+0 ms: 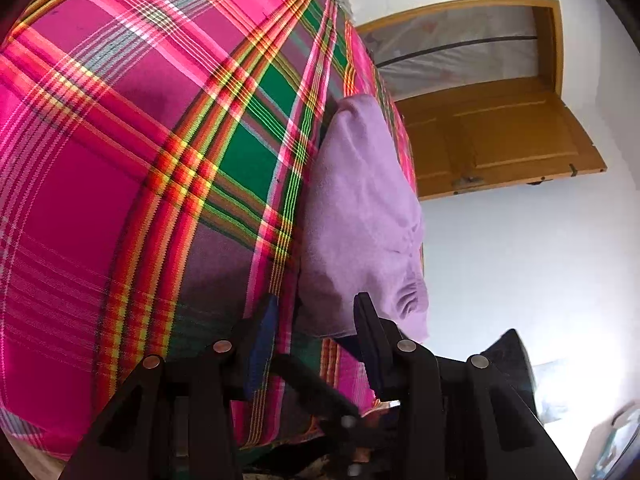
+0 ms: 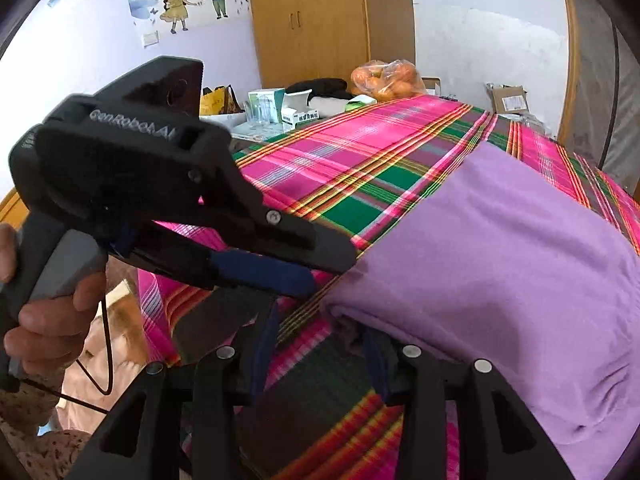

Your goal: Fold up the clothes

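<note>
A folded lilac garment [image 1: 360, 208] [image 2: 500, 264] lies on a bed covered by a pink, green and orange plaid cloth [image 1: 140, 152] [image 2: 360, 152]. My left gripper [image 1: 316, 316] is open, its fingers just short of the garment's near edge with only plaid cloth between them. From the right wrist view, the left gripper [image 2: 324, 276] comes in from the left, held by a hand [image 2: 52, 312], its tips at the garment's near left corner. My right gripper [image 2: 320, 336] is open too, low over the bed, with that corner just ahead of its right finger [image 2: 374, 348].
At the far end of the bed sit a bag of oranges [image 2: 384, 80], small boxes [image 2: 296, 110] and a cardboard box [image 2: 506, 98]. A wooden wardrobe [image 2: 320, 20] stands behind. A wooden door [image 1: 500, 132] is open beyond the bed's edge.
</note>
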`<state>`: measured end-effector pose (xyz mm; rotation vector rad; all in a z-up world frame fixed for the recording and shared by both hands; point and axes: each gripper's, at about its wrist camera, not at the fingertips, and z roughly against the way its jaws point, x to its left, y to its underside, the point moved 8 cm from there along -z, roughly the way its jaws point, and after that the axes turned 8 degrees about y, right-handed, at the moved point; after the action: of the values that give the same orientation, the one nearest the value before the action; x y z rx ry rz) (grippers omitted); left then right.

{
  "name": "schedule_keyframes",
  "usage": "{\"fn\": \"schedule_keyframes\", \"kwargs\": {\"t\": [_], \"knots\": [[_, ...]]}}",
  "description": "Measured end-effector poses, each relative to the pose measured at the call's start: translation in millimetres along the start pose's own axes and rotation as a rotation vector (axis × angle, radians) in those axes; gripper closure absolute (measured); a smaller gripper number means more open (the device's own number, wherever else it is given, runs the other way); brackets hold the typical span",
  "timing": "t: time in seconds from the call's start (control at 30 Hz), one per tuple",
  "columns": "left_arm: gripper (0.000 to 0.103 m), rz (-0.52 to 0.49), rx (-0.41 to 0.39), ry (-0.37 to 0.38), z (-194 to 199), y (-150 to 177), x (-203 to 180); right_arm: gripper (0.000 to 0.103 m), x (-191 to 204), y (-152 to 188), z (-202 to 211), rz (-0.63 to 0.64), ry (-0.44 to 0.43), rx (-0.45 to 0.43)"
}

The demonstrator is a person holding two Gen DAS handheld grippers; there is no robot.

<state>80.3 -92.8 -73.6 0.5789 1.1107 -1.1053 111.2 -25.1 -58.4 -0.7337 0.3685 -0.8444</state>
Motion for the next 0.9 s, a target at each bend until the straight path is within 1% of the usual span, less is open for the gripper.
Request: {"fn": "schedule_keyframes", "kwargs": {"t": [0.03, 0.1, 0.23, 0.43, 0.57, 0.7, 0.77, 0.9], "knots": [[0.062, 0.002, -0.003, 0.001, 1.4, -0.4, 0.6, 0.054, 2.9, 0.1, -1.2, 0.002, 0.001, 0.002], [0.062, 0.004, -0.008, 0.002, 3.8, -1.2, 1.6, 0.054, 6.6, -1.0, -2.0, 0.006, 0.011, -0.002], [0.063, 0.006, -0.008, 0.007, 5.0, -2.4, 2.4, 0.054, 8.2, -3.6, -2.2, -0.020, 0.003, -0.019], [0.062, 0.012, 0.008, 0.017, 0.3, -2.1, 1.3, 0.052, 11.4, -3.3, -0.1, -0.059, -0.002, -0.038], [0.063, 0.015, 0.011, 0.016, -3.0, -3.8, 1.1, 0.051, 13.0, -0.5, -1.3, -0.056, 0.008, -0.037], [0.063, 0.016, 0.009, 0.013, -4.7, -5.3, 0.2, 0.050, 17.6, 2.6, -1.7, -0.019, 0.056, -0.036], [0.063, 0.013, 0.013, 0.009, -6.2, -4.7, -0.2, 0.044, 24.6, 4.4, -2.3, 0.026, 0.091, -0.036], [0.063, 0.010, 0.013, 0.004, -7.8, -4.3, -0.9, 0.044, 29.5, 5.4, -1.5, 0.056, 0.120, -0.037]]}}
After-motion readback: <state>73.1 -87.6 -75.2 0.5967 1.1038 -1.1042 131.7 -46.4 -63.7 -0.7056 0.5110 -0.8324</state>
